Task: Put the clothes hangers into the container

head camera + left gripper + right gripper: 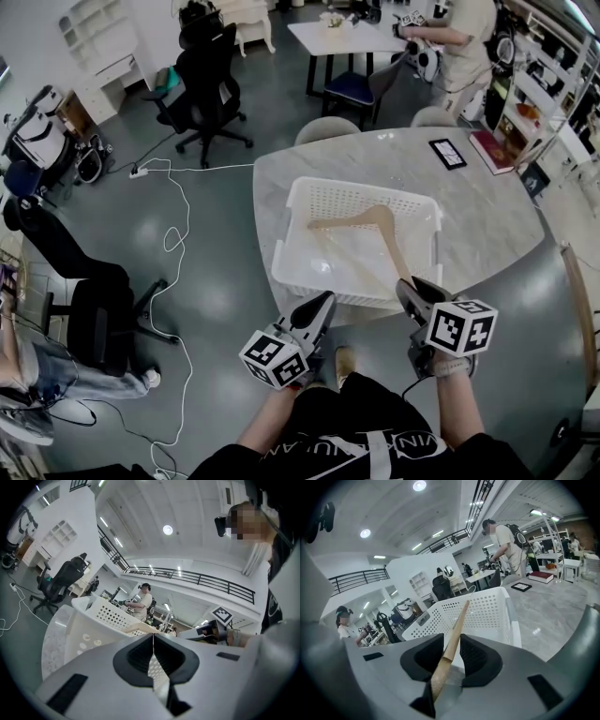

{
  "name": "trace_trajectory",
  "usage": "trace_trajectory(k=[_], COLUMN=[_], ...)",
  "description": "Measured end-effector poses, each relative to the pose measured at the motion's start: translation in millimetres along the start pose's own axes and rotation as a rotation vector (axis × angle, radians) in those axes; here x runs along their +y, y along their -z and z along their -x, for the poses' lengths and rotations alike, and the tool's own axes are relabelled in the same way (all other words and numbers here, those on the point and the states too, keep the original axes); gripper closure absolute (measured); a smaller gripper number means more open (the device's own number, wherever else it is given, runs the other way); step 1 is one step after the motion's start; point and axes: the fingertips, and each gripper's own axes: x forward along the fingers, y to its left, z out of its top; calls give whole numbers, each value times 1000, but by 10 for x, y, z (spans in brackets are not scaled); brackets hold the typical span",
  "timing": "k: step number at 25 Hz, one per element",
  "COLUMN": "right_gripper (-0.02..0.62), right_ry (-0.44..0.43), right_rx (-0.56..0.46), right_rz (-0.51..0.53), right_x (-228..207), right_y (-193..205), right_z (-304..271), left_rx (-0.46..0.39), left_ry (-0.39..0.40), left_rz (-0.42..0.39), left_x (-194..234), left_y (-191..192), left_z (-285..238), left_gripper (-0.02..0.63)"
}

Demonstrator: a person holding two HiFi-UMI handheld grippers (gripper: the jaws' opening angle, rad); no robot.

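A white perforated basket (295,202) stands on the round marble table (487,225). A wooden clothes hanger (375,220) lies inside it, one arm slanting out over the near rim. My right gripper (407,287) is shut on the end of that arm. In the right gripper view the hanger (457,625) runs from between the shut jaws of the right gripper (451,643) up to the basket (487,609). My left gripper (324,300) hangs just off the basket's near wall, shut and empty. In its own view the left gripper (153,643) shows its jaws meeting, with the basket (101,616) just ahead.
A dark tablet (447,153) and a red book (492,150) lie at the table's far right. Chairs (326,128) are tucked at its far side. A black office chair (211,80) and a white cable (178,234) are on the floor to the left. A person (464,37) stands at a far table.
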Motion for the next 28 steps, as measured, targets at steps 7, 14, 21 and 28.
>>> trace_trajectory(k=[7, 14, 21, 28], right_gripper=[491, 488, 488, 488], right_ry=[18, 30, 47, 66], right_rx=[-17, -34, -60, -126], right_rz=[-20, -14, 20, 34], right_x=[-29, -36, -47, -65], right_y=[5, -29, -26, -101], right_z=[33, 71, 147, 300], left_rx=[5, 9, 12, 20], left_ry=[0, 12, 26, 49], left_rz=[-2, -2, -6, -10], left_x=[-1, -35, -73, -150], left_y=[12, -8, 7, 36], left_z=[59, 67, 54, 29], left_gripper=[595, 595, 595, 595])
